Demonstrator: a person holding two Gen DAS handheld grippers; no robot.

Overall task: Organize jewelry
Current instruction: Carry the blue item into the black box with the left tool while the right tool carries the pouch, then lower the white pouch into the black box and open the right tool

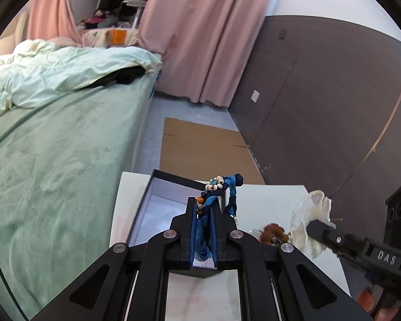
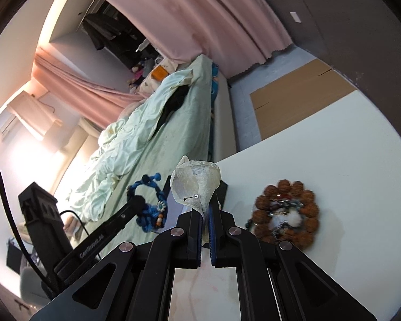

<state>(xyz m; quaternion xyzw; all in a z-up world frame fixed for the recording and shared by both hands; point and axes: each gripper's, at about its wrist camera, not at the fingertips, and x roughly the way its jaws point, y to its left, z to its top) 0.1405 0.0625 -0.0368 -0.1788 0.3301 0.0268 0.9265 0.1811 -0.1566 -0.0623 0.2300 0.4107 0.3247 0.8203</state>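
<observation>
My left gripper [image 1: 202, 208] is shut on a blue braided bracelet [image 1: 222, 191] with white and orange beads, held above an open dark box [image 1: 157, 203] with a pale lining on the white table. The bracelet also shows in the right wrist view [image 2: 149, 206]. My right gripper [image 2: 205, 207] is shut on a cream fabric flower brooch [image 2: 197, 182] with a pin, held above the table; it also shows in the left wrist view [image 1: 311, 215]. A brown bead bracelet [image 2: 286, 214] lies on the table with smaller jewelry inside its ring.
The white table [image 2: 334, 147] stands beside a bed with green bedding [image 1: 53, 147]. Flat cardboard [image 1: 200, 147] lies on the floor beyond the table. Pink curtains [image 1: 205, 40] and a dark wall panel are behind.
</observation>
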